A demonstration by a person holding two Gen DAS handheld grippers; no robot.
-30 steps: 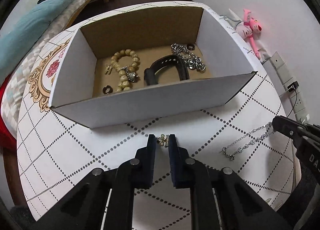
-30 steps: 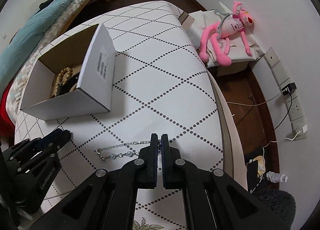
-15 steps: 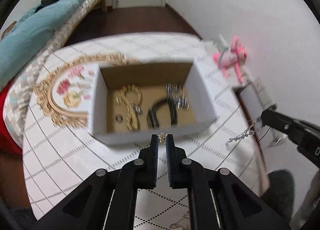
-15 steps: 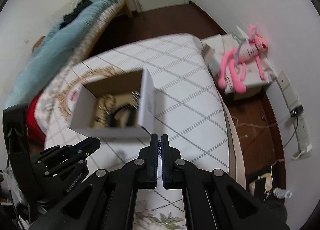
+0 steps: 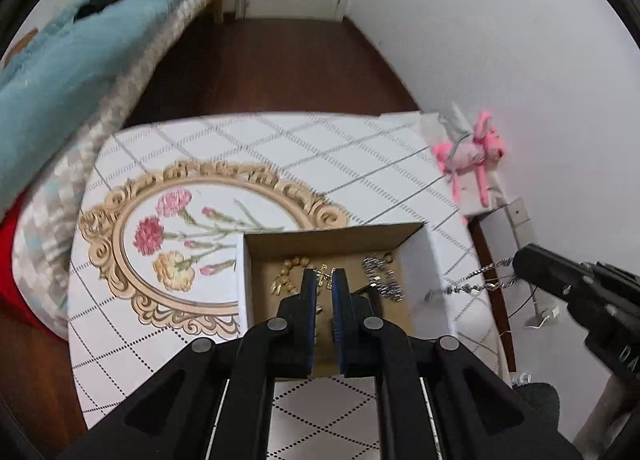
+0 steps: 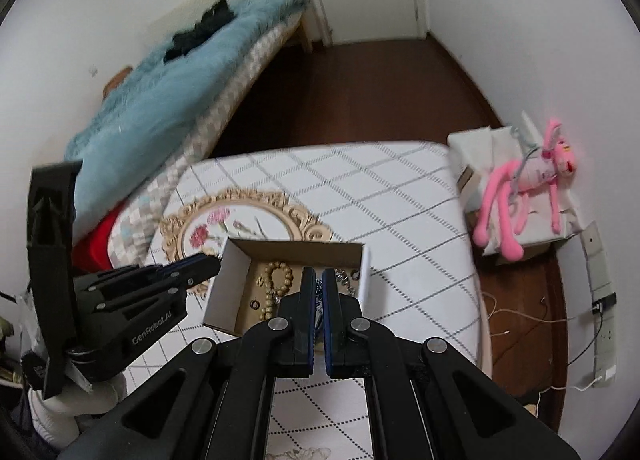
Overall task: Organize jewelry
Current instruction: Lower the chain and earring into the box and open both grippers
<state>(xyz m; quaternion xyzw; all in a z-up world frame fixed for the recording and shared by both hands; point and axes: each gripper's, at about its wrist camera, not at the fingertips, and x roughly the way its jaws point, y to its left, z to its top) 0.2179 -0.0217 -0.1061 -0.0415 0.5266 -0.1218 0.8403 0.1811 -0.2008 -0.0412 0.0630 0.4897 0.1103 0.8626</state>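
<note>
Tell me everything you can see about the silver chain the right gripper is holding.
The silver chain is thin, metallic and made of small links. One end is pinched in the shut jaws of the right gripper; from there it hangs in the air as two blurred strands running left toward the right wall of the cardboard box, above the table. Whether its free end touches the box is unclear.

We count two grippers, the left gripper (image 5: 323, 278) and the right gripper (image 6: 319, 278), one cardboard box (image 6: 224, 280), one silver chain (image 5: 476, 280), one beaded bracelet (image 6: 279, 280) and one pink plush toy (image 6: 520, 199).
</note>
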